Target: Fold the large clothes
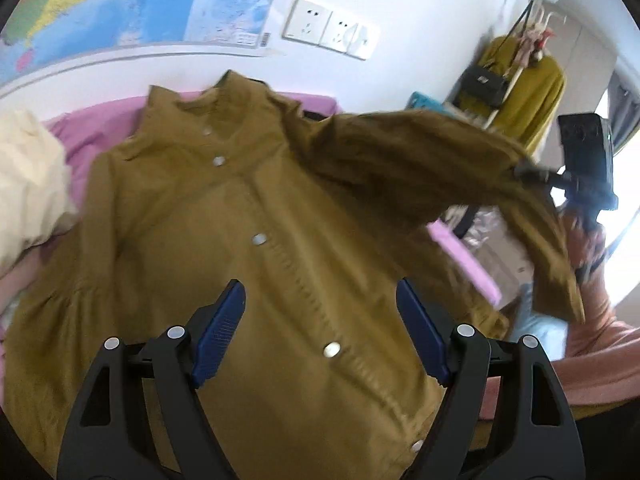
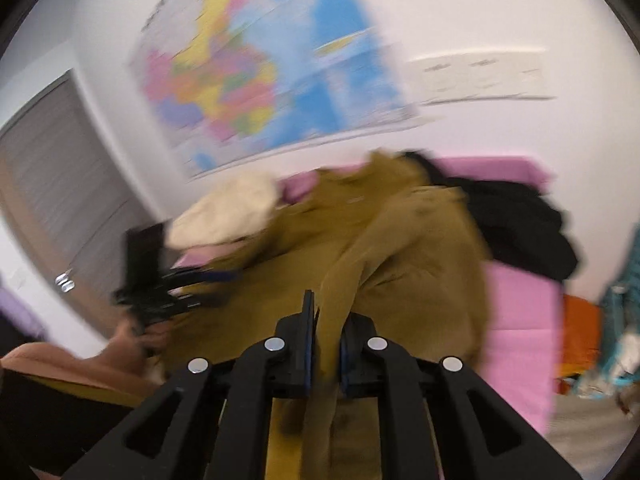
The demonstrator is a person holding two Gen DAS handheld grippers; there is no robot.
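R gripper (image 2: 325, 344): jaws pinched nearly together on the sleeve (image 2: 352, 280) of the olive-brown jacket (image 1: 248, 248), cloth running up from between the blue pads and draping back over the body of the garment. From the L wrist cam the same R gripper (image 1: 532, 174) shows at far right, holding the sleeve end up off the bed, sleeve stretched out to the right from the shoulder, cuff hanging below the grip.

L gripper (image 1: 320, 320): jaws wide, nothing between the blue pads (image 1: 220, 332); it hovers over the lower front of the jacket, w/ the snap placket running between the fingers. In the R wrist cam it appears at left (image 2: 224, 280), blurred, above the jacket's edge, a hand (image 2: 148, 332) on its grip.

Jacket lies front-up on the pink bed sheet (image 1: 100, 128), collar toward the wall, silver snaps (image 1: 259, 239) down the middle. Cream cloth bundle (image 1: 28, 176) just beside its left shoulder; black garment (image 2: 516, 224) by the other side, touching or not I can't tell.

Wall behind: coloured map (image 1: 120, 4), white sockets (image 1: 330, 28). Far right, a yellow garment (image 1: 532, 96) and a black handbag (image 1: 484, 82) hang on a rack. Person's pink sleeve (image 1: 600, 344) at lower right. R cam heavily motion-blurred.
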